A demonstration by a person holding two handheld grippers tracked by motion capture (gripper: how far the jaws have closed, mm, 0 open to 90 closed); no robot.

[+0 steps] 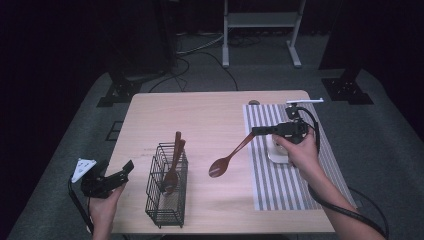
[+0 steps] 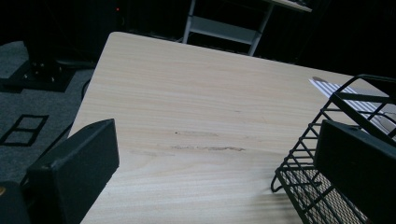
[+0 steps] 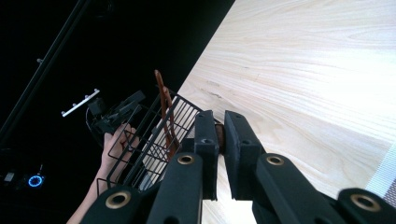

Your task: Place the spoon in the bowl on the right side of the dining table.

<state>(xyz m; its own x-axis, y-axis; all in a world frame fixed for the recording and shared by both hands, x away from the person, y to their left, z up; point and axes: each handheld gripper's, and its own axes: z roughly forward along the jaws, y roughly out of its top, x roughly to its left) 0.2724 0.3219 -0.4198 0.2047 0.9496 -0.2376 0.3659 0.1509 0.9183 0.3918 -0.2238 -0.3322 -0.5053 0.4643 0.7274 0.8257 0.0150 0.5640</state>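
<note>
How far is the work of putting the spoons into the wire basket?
Done: two brown utensils already stand in the black wire basket. In hand: the right gripper holds a brown spoon by its handle above the table, between mat and basket. Left: bring it to the basket. The left gripper waits open beside it.

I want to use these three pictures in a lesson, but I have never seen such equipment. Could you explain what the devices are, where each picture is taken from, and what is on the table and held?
A person holds a hand-operated two-jaw gripper in each hand. The high view looks down from above; the other two come from cameras riding on each gripper. On the wooden table stand a black wire basket holding two brown utensils, and a striped mat. The right gripper is shut on a brown spoon, carried above the table. The left gripper is open, holding nothing.
</note>
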